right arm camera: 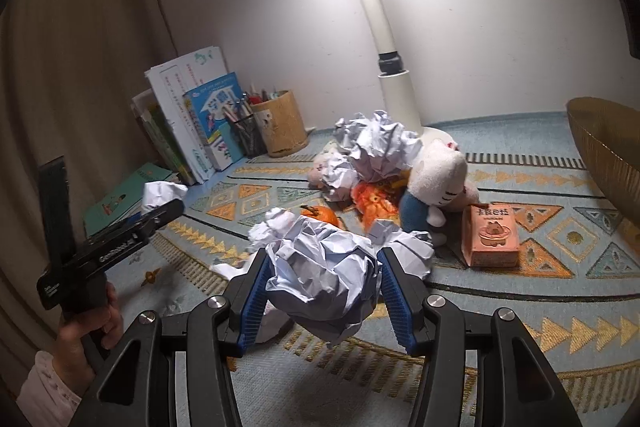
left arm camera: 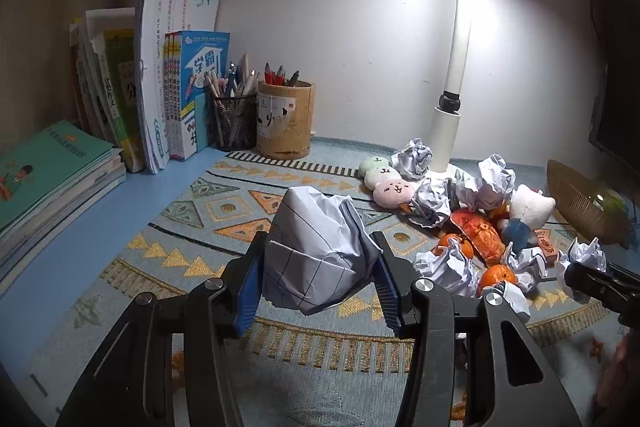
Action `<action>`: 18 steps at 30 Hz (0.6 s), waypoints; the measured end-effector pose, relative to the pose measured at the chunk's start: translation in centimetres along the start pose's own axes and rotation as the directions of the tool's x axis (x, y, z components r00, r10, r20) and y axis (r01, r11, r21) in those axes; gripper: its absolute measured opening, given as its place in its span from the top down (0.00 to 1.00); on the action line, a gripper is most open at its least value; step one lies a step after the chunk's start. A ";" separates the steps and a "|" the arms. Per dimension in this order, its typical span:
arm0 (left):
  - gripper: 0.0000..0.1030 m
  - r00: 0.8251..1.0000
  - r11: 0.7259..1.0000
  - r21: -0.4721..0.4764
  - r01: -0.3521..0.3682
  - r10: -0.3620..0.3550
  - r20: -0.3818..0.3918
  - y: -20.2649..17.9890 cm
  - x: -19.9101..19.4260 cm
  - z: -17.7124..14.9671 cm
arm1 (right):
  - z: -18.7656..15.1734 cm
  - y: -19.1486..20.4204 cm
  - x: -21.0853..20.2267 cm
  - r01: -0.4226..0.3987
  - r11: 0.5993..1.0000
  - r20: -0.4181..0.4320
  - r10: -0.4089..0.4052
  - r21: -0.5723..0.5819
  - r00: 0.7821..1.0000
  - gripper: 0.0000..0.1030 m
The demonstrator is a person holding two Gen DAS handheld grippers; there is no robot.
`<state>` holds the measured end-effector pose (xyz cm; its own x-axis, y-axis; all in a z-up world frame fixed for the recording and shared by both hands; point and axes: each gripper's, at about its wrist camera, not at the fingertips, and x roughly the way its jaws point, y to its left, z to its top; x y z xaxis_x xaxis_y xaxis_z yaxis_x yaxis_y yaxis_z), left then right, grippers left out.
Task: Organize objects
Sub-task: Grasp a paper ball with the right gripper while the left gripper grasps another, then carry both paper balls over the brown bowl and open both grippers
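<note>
Nearest the left wrist camera, the left hand-held gripper (left arm camera: 320, 281) is clamped on a loosely crumpled ball of white lined paper (left arm camera: 316, 251), its blue ribbed pads pressing both flanks, and the ball hangs clear above the patterned blue-and-orange woven mat (left arm camera: 168, 259) covering the worktop. In the right wrist view, the right hand-held gripper (right arm camera: 322, 289) grips a tighter wad of crumpled white paper (right arm camera: 324, 279) in the same way, also lifted off the mat.

The step in hand looks like clearing waste paper: both wads are picked up and ready to be carried away.

Just beyond lies the remaining clutter: more paper balls (right arm camera: 376, 143), an orange tangerine (right arm camera: 322, 215), a white plush toy in blue trousers (right arm camera: 436, 171), a small pink cardboard box (right arm camera: 490, 239), and three round pastel plush faces (left arm camera: 384, 179). At the far right stands a woven golden-brown basket (right arm camera: 608, 151); farther back, a white lamp post (left arm camera: 456, 75), a round wooden pen holder (left arm camera: 285, 123) and upright books (left arm camera: 160, 83) line the wall.

No bin is visible, so the next move calls for carrying both wads off the mat while keeping the grips firm, since the paper compresses easily and could slip.
</note>
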<state>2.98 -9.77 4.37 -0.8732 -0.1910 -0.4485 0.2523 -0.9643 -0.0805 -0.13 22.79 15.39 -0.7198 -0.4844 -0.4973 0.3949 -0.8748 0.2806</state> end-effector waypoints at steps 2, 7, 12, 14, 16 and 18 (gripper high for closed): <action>0.55 0.998 0.999 -0.010 -0.049 0.049 0.038 0.1 -0.8 -0.1 | 0.2 -1.7 0.8 0.067 0.995 -0.033 -0.065 0.078 0.997 0.50; 0.55 0.998 0.998 -0.058 -0.037 0.039 0.044 -0.3 -1.2 0.4 | 1.8 -6.1 -0.4 -0.002 0.968 -0.004 0.003 0.253 1.000 0.50; 0.55 0.995 1.000 0.000 0.014 -0.014 0.100 -5.2 -1.5 4.2 | 7.7 -8.7 -5.1 -0.026 0.964 0.124 -0.008 0.266 0.992 0.50; 0.55 0.989 0.998 0.033 0.049 -0.053 0.141 -8.1 -1.7 6.4 | 10.4 -9.5 -7.3 -0.015 0.968 0.180 -0.031 0.251 0.983 0.50; 0.55 0.980 0.995 0.052 0.085 -0.093 0.175 -11.1 -1.6 8.6 | 12.9 -10.5 -9.5 0.003 0.972 0.237 -0.060 0.234 0.970 0.49; 0.55 0.967 0.990 0.061 0.127 -0.137 0.214 -14.1 -1.2 10.3 | 15.0 -11.7 -11.6 0.030 0.975 0.292 -0.095 0.220 0.952 0.49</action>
<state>-3.87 2.20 15.24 -0.9683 -0.0915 -0.2325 0.1134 -0.9901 -0.0828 -4.95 38.69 30.23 -0.8894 -0.3759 -0.2602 0.2375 -0.8663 0.4395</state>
